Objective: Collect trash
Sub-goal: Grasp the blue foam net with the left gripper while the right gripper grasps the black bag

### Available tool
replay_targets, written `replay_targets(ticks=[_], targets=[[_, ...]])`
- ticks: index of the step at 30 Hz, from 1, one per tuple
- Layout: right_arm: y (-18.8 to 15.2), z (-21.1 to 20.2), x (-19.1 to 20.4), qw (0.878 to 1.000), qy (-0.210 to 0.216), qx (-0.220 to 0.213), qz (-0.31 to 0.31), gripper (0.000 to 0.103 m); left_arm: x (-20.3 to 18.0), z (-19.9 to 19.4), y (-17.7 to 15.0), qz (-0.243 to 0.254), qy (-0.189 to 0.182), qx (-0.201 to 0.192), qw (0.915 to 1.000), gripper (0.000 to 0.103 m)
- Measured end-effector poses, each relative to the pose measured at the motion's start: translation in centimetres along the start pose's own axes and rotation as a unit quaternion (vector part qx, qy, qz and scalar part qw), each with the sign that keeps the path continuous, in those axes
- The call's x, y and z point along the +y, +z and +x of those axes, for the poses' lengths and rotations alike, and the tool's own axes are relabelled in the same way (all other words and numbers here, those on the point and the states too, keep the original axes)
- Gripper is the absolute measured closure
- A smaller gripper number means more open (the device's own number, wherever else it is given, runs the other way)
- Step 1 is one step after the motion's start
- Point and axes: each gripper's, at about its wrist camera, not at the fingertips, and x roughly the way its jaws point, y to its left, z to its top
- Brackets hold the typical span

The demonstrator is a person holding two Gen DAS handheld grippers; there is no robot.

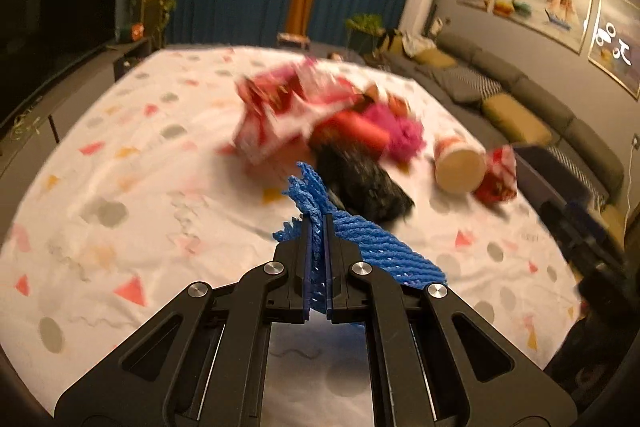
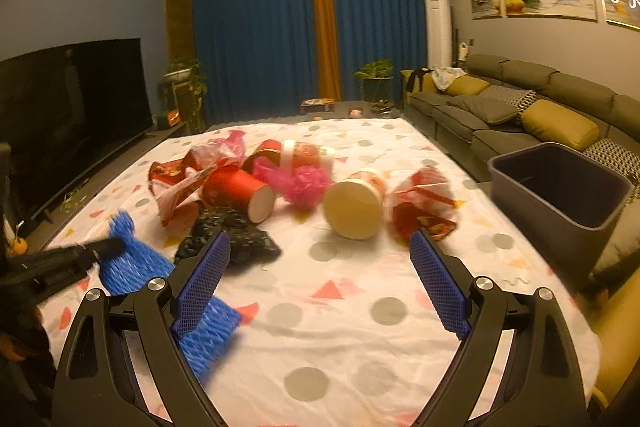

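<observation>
- My left gripper [image 1: 318, 227] is clamped on a piece of blue foam netting [image 1: 372, 247]; the pads are pressed together with the mesh squeezed between them, and loose ends stick out above and hang off to the right.
- From the right wrist view, the same netting [image 2: 132, 255] sits at the left edge of the patterned tablecloth [image 2: 340, 307], low over the cloth; whether it still touches I cannot tell.
- Just beyond it lies a crumpled black bag [image 2: 228, 239], then a heap of red-and-white wrappers [image 2: 180, 183] with a red paper cup [image 2: 236, 193] tipped on its side.
- A ball of pink plastic [image 2: 300, 187] sits in the middle of the pile, touching the cups around it.
- Further right, a cream-bottomed cup [image 2: 354, 203] lies on its side, and beside it a red crumpled wrapper [image 2: 424, 205].
- My right gripper [image 2: 320, 267] is spread wide with nothing between its blue pads, hovering over bare cloth in front of the pile.
- The grey bin [image 2: 560, 187] stands off the table's right edge, by the sofa, and looks empty from here.
- I judge this an early step: the first piece is gripped, nothing binned yet. Next I need to carry the netting across the pile to the bin, keeping it squeezed, while the right gripper closes on the cream cup or red wrapper nearest it.
</observation>
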Motion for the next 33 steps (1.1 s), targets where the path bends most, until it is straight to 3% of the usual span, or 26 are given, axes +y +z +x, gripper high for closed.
replay_targets(ticks=[7,9,20,26,33], targets=[[0.7,3.3,3.8,0.999,0.027,0.023,-0.027,0.022,2.8,-2.5,1.5,-0.013,0.03,-0.042,0.9986,0.099],[0.8,4.6,4.8,0.998,0.04,0.038,-0.03,0.031,3.6,-2.8,1.8,-0.014,0.042,-0.05,0.9978,0.099],[0.8,9.8,9.0,0.994,0.05,0.087,-0.048,0.041,7.5,-3.2,2.2,-0.036,0.052,-0.057,0.9963,0.099],[0.3,12.1,10.0,0.991,0.041,0.114,-0.061,0.058,8.4,-3.0,2.3,-0.041,0.05,-0.055,0.9964,0.099],[0.1,13.5,10.0,0.987,0.046,0.141,-0.06,0.059,8.3,-2.7,2.3,-0.041,0.044,-0.053,0.9968,0.099]])
